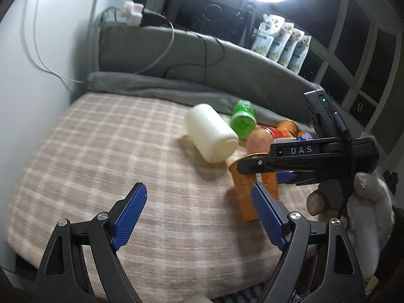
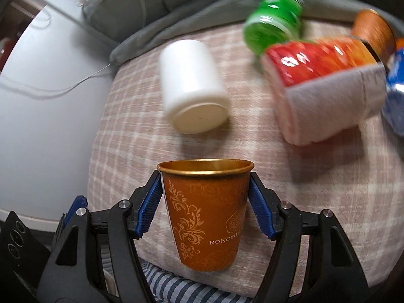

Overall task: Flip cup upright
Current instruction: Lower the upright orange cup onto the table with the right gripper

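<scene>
Between right hand-held gripper [image 2: 205, 197] fingers — cup [image 2: 205, 214], upright

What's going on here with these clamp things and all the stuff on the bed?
A person is working two handheld grippers over a checked blanket. The right gripper has an orange paper cup between its jaws, mouth up, near the blanket's front edge. The left gripper hangs open beside it, holding nothing. Behind lie a white jar on its side, a green bottle and a packet of tissues.
</scene>
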The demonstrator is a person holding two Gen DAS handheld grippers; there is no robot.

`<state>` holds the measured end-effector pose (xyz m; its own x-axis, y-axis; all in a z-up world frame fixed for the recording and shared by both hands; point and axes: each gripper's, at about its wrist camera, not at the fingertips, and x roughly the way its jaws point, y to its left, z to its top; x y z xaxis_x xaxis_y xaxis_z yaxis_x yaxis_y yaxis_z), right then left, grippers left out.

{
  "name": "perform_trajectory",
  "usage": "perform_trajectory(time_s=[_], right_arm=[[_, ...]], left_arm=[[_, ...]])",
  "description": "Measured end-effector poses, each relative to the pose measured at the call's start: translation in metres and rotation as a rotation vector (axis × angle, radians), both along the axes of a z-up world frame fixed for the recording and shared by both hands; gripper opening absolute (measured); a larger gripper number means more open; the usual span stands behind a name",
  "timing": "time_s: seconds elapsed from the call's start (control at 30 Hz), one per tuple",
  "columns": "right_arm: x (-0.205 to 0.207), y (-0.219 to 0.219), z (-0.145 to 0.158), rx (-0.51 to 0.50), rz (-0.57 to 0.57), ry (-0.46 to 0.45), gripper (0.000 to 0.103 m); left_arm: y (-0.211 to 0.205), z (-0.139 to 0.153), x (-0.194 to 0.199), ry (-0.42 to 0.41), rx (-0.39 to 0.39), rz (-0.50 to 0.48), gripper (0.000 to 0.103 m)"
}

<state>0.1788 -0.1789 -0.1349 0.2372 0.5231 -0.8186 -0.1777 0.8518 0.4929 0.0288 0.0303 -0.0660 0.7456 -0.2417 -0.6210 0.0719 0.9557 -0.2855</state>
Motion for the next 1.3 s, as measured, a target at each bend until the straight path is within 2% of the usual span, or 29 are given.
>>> perform_trajectory(time_s=[0.23,0.3,0.33,0.53,0.77,0.87,1.1,1.3], right_arm=[[0.003,-0.01,-0.002,-0.007,-0.019,-0.018,0.072],[0.005,-0.013,-0.002,-0.013,-0.025,-0.023,0.082],[0.006,-0.016,-0.001,-0.014,-0.031,-0.028,0.084],[-0.003,-0.029,0.011,0.014,-0.011,-0.076,0.085],[-0.047,-0.053,0.046,-0.083,0.014,-0.279,0.085],[-0.068,-0.062,0.056,-0.135,-0.011,-0.349,0.085],[-0.106,-0.101,0.062,-0.183,-0.102,-0.426,0.085],[-0.122,-0.123,0.059,-0.173,-0.158,-0.426,0.085]], left_arm=[[-0.009,-0.008,0.016,0.086,-0.064,-0.075,0.085],[-0.012,-0.01,0.021,0.102,-0.075,-0.09,0.084],[-0.014,-0.01,0.022,0.107,-0.076,-0.097,0.084],[-0.025,-0.016,0.037,0.168,-0.114,-0.155,0.084],[-0.036,-0.023,0.063,0.241,-0.19,-0.191,0.083],[-0.04,-0.028,0.075,0.281,-0.236,-0.206,0.083],[-0.048,-0.04,0.098,0.36,-0.297,-0.204,0.079],[-0.055,-0.05,0.112,0.414,-0.307,-0.212,0.074]])
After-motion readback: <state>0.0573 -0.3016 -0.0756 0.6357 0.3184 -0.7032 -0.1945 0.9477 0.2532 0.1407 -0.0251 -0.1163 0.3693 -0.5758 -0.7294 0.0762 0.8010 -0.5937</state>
